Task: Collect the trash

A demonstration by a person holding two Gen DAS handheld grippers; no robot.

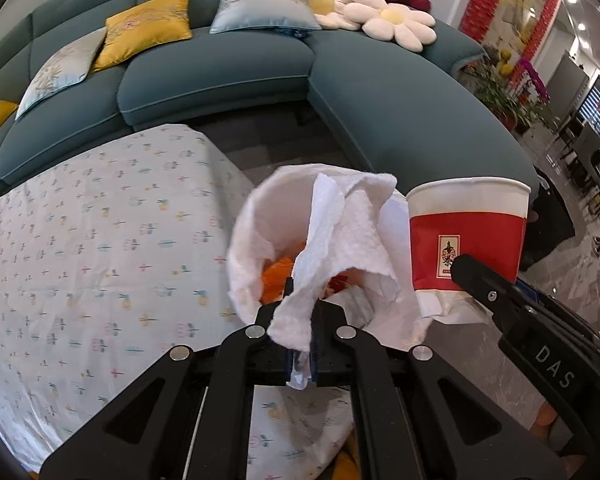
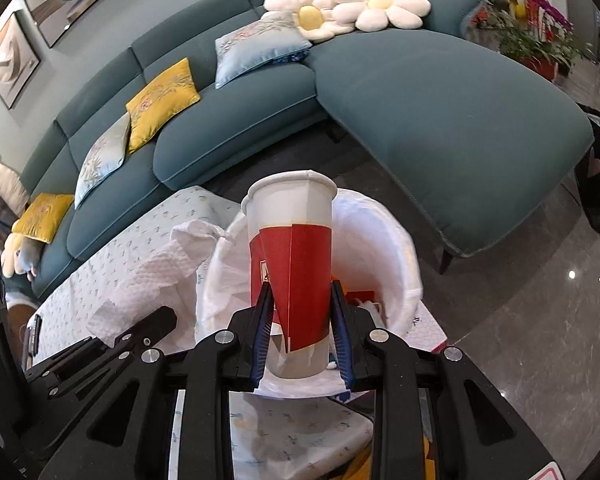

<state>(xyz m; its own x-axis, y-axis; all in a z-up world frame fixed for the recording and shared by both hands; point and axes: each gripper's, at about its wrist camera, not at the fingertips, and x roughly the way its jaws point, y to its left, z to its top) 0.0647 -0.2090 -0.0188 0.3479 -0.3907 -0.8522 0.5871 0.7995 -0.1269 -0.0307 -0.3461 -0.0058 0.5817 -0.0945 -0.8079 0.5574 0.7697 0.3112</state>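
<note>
My left gripper (image 1: pixel 300 312) is shut on a crumpled white paper towel (image 1: pixel 340 240) and holds it over the mouth of a white-lined trash bin (image 1: pixel 248 232); orange scraps lie inside the bin. My right gripper (image 2: pixel 300 312) is shut on a squeezed red and white paper cup (image 2: pixel 292 256), held upright over the same bin (image 2: pixel 384 240). In the left wrist view the cup (image 1: pixel 468 232) hangs just right of the towel, with the right gripper's finger (image 1: pixel 484 280) on it. In the right wrist view the towel (image 2: pixel 160 268) and the left gripper's finger (image 2: pixel 148 328) are at the left.
A table with a white patterned cloth (image 1: pixel 80 240) lies left of the bin. A teal sectional sofa (image 1: pixel 228 72) with yellow and pale blue cushions curves behind. Grey marble floor (image 2: pixel 540 340) spreads to the right. Plants and furniture stand at the far right.
</note>
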